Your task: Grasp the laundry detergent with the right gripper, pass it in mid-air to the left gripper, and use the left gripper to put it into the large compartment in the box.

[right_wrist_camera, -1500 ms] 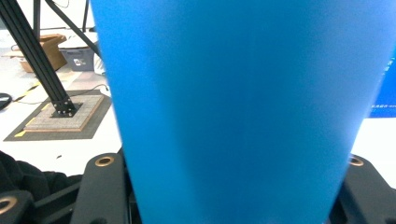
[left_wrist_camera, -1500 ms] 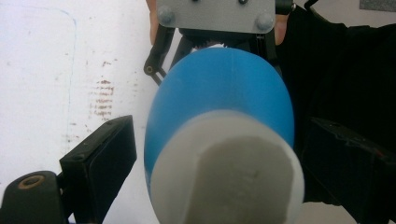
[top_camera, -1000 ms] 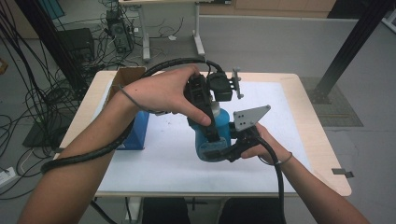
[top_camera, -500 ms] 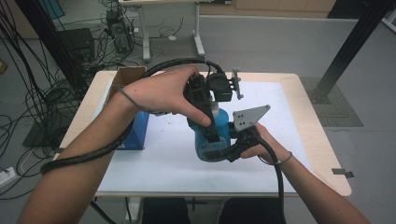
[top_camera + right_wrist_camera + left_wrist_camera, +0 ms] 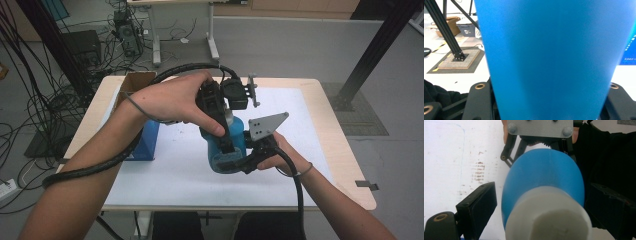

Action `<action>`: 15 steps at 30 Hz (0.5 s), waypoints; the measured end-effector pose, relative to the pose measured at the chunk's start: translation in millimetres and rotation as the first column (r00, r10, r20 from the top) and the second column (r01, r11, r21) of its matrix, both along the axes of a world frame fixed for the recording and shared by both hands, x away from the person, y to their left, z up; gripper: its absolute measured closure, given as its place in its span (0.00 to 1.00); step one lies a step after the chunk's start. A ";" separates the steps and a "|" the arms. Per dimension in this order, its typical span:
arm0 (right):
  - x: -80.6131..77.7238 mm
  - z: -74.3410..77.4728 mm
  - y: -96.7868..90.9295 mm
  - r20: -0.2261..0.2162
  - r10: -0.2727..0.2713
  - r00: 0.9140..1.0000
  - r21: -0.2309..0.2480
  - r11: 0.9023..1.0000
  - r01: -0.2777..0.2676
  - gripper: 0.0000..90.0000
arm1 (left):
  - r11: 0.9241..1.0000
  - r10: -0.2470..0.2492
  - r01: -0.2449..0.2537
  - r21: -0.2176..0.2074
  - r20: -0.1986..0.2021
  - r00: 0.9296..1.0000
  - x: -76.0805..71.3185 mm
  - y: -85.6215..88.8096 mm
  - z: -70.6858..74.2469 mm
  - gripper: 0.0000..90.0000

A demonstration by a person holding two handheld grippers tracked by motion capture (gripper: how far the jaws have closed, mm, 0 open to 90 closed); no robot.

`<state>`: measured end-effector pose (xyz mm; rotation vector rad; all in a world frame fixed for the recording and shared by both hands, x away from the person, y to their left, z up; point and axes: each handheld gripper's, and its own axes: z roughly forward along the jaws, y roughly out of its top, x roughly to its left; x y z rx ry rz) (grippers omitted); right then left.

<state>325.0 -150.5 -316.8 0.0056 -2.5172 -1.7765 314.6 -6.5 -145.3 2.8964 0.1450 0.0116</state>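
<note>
Blue bottle over my white table, cables on the floor far left.
Right gripper clamps its body; left gripper straddles the white cap, jaws apart.

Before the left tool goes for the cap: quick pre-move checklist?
1. Right tool shut on the blue bottle body: ok.
2. White cap sits between the left tool jaws: ok.
3. Left pads pressing on the cap: not ok, a gap shows on the left side.
4. Bottle lifted off the white mat: cannot tell.
5. Blue box stands apart from the bottle: ok.
</note>
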 end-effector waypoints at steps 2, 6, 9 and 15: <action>0.2 0.3 0.1 0.000 0.001 1.000 0.001 1.000 -0.001 0.45 | 1.000 0.002 -0.002 0.000 0.003 1.000 0.1 -0.1 0.3 0.12; 0.2 1.3 0.7 0.002 0.002 1.000 0.004 1.000 -0.002 0.45 | 1.000 0.004 -0.004 0.007 0.011 1.000 0.4 -0.1 -0.2 0.13; -0.1 1.5 1.1 0.002 0.003 1.000 0.003 1.000 -0.003 0.45 | 1.000 0.001 -0.001 0.011 0.008 1.000 0.2 0.2 -0.8 0.14; -0.4 1.5 1.7 0.001 0.005 1.000 0.003 1.000 -0.005 0.45 | 1.000 0.001 -0.001 0.016 0.009 1.000 0.2 1.0 -0.4 0.20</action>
